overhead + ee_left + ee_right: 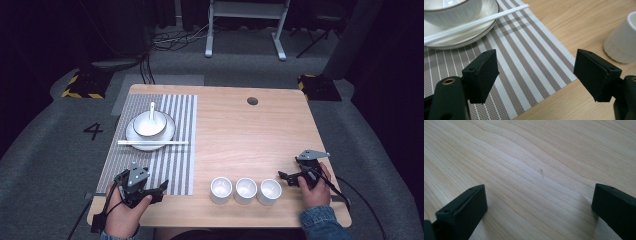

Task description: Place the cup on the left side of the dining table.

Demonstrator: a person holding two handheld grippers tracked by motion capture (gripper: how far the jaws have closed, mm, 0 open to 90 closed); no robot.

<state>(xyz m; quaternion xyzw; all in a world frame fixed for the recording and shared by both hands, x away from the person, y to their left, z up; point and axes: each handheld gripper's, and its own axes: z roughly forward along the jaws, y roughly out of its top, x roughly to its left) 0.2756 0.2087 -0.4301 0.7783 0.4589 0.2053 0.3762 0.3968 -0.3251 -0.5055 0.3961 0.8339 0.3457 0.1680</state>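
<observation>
A white bowl [149, 124] with a white spoon [152, 111] in it stands on a white plate [131, 135] on a striped placemat [170, 165] at the table's left. White chopsticks [152, 142] lie across the plate's near rim. Three white cups [245, 189] stand in a row near the front edge. My left gripper [159, 189] rests open at the placemat's front corner, left of the cups. In the left gripper view, the left gripper [536, 65] faces the placemat [531, 70], plate [486, 27], chopsticks [474, 23] and one cup [621, 42]. My right gripper [284, 177] sits open right of the cups; in the right gripper view, the right gripper [540, 195] hangs over bare wood.
The wooden table [250, 140] has a round cable hole [252, 101] at the back. A white frame [245, 25] stands on the grey floor beyond the table. Yellow-and-black blocks [82, 85] sit by the far corners.
</observation>
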